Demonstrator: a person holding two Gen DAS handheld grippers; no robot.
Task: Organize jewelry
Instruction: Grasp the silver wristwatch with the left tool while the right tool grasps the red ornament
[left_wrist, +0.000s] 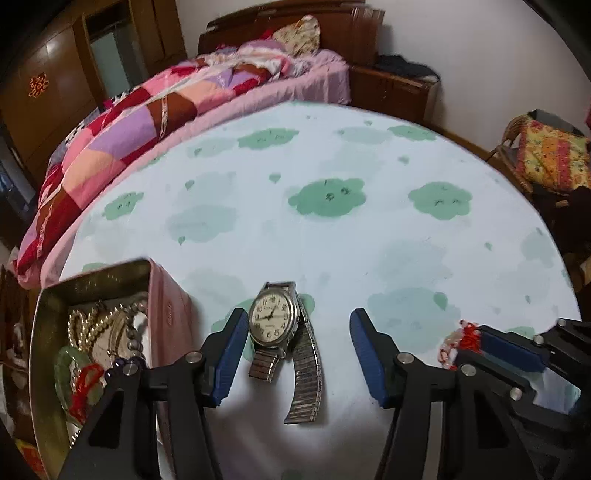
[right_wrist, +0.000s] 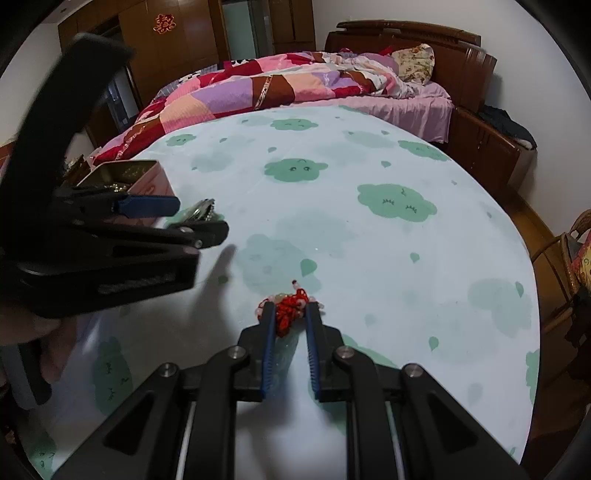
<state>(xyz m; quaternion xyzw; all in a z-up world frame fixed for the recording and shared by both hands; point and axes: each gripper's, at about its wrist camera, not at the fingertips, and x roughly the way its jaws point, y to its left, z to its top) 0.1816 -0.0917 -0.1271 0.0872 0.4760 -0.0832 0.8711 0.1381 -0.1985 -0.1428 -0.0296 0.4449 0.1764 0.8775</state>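
A silver wristwatch (left_wrist: 275, 319) with a metal stretch band lies on the table between the blue pads of my open left gripper (left_wrist: 299, 317), nearer the left pad. A pink tin box (left_wrist: 168, 306) with pearl strands, a green bangle and red cord inside stands just left of it; it also shows in the right wrist view (right_wrist: 147, 177). My right gripper (right_wrist: 291, 308) is shut on a red-cord beaded bracelet (right_wrist: 290, 308) resting on the table. That bracelet also shows in the left wrist view (left_wrist: 460, 338), held by the right gripper (left_wrist: 476, 341). The left gripper (right_wrist: 195, 218) appears at left in the right wrist view.
The round table (left_wrist: 332, 221) has a white cloth with green cloud prints. A bed with a patchwork quilt (left_wrist: 147, 122) lies behind it. A wicker chair with a cushion (left_wrist: 546, 162) stands at the right. Wooden wardrobes (right_wrist: 177, 44) line the far wall.
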